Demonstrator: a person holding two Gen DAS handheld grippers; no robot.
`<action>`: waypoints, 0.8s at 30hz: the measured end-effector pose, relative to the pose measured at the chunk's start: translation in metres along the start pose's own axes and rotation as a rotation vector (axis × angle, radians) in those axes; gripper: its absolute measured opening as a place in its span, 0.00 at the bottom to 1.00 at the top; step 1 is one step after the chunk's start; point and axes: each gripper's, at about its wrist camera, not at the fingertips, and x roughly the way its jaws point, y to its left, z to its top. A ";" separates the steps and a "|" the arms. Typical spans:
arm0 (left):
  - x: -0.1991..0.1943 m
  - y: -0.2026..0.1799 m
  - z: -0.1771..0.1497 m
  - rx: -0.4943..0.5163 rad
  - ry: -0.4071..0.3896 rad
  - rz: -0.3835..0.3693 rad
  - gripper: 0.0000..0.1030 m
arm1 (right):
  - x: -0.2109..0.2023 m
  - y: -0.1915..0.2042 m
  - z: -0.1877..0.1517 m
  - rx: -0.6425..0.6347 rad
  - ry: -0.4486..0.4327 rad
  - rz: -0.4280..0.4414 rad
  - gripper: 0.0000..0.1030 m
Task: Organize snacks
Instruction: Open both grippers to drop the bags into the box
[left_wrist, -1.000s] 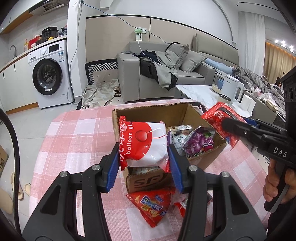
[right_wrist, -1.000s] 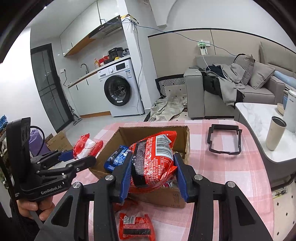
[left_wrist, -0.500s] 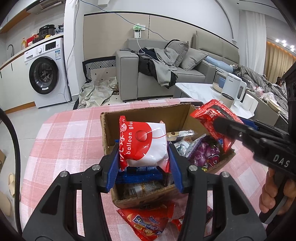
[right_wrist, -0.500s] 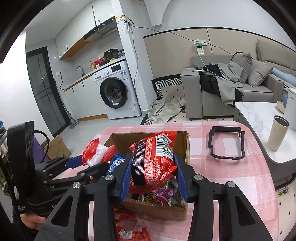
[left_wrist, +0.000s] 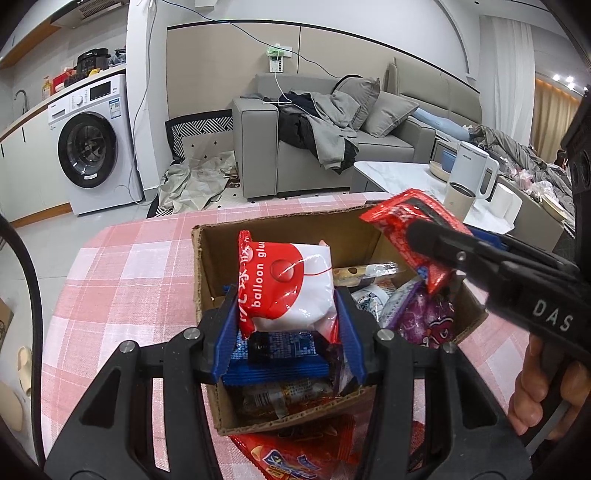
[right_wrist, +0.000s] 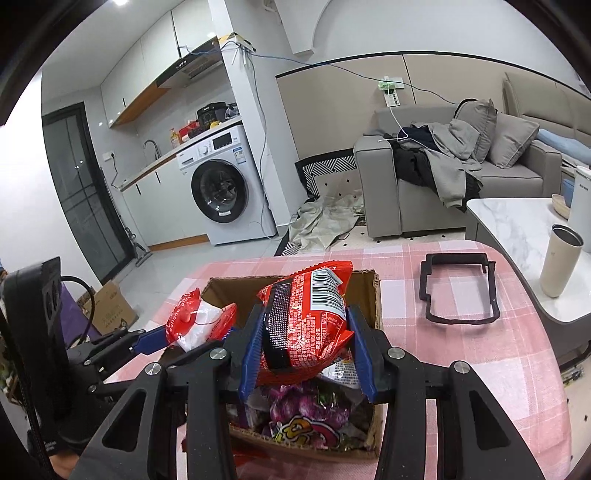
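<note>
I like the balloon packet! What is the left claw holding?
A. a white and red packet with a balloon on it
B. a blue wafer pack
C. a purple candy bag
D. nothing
A: the left claw is shut on the white and red balloon packet, pinched between its blue pads over the cardboard box.

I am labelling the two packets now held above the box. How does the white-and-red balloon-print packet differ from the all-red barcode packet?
The white-and-red balloon-print packet is mostly white with a red circle; the all-red barcode packet is red with a black stripe. The first sits in the left hand-held gripper, the second in the right hand-held gripper. Both are puffy and over the open cardboard box.
</note>
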 end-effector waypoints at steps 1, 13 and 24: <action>0.002 -0.001 0.000 0.002 0.002 -0.002 0.45 | 0.002 0.000 0.000 -0.004 0.000 -0.002 0.42; 0.011 0.000 0.000 -0.003 0.013 -0.014 0.50 | 0.011 -0.005 0.003 -0.016 0.019 -0.009 0.50; -0.023 0.004 -0.009 0.005 0.008 -0.038 0.85 | -0.027 -0.007 -0.009 -0.051 0.006 -0.018 0.98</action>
